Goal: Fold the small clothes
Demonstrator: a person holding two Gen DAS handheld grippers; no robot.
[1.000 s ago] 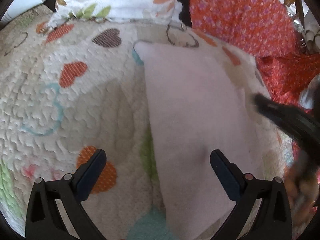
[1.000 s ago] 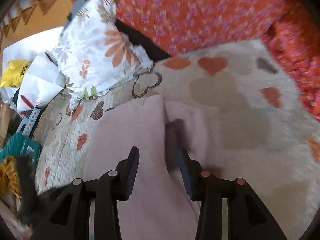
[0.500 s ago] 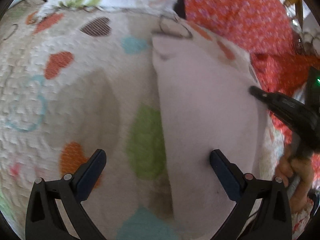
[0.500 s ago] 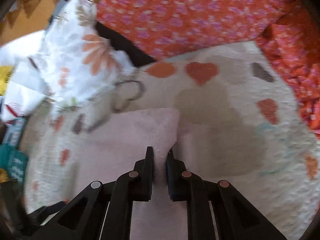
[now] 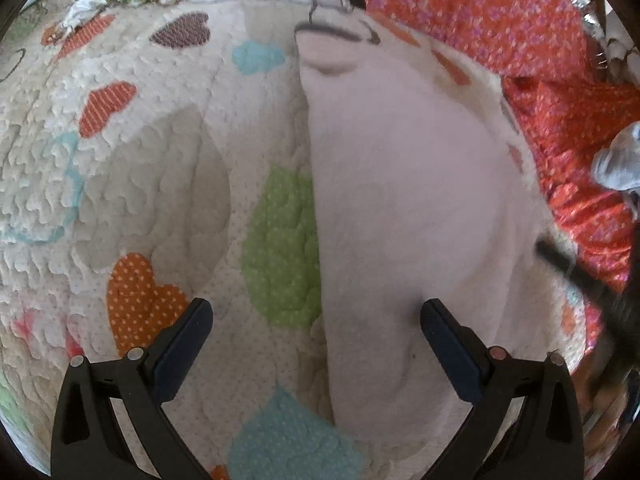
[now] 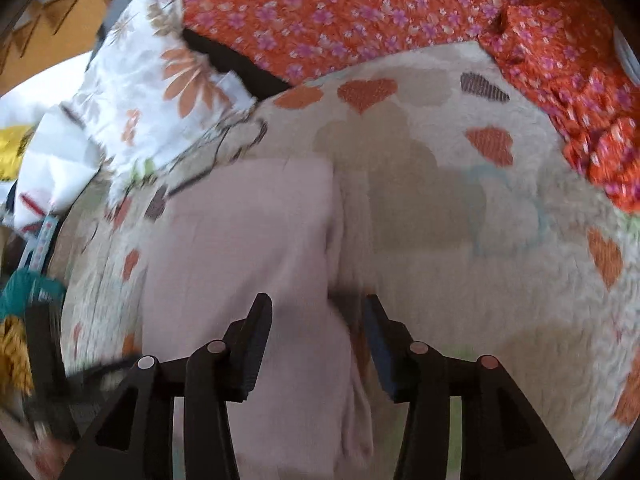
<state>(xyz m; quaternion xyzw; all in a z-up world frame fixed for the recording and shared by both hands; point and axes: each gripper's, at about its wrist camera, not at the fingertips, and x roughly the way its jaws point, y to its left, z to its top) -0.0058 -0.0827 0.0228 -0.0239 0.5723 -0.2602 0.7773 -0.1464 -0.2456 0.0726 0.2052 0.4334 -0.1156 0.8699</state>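
A pale pink cloth [image 5: 404,208] lies flat in a long folded strip on a quilt with coloured hearts [image 5: 128,208]. My left gripper [image 5: 316,320] is open over the cloth's near left edge, its right finger above the cloth and its left finger above the quilt. The cloth also shows in the right wrist view [image 6: 248,248]. My right gripper [image 6: 318,320] is open and empty, straddling the cloth's right edge. The right gripper appears blurred at the right of the left wrist view [image 5: 580,280].
An orange flowered fabric [image 6: 360,12] lies along the far side of the quilt. A white floral pillow [image 6: 152,80] sits at the far left. Bags and packets [image 6: 24,240] are piled off the quilt's left edge.
My right gripper was shut on the cloth's edge half a second ago and has opened and let it go. The left gripper has shifted slightly along the cloth, still open.
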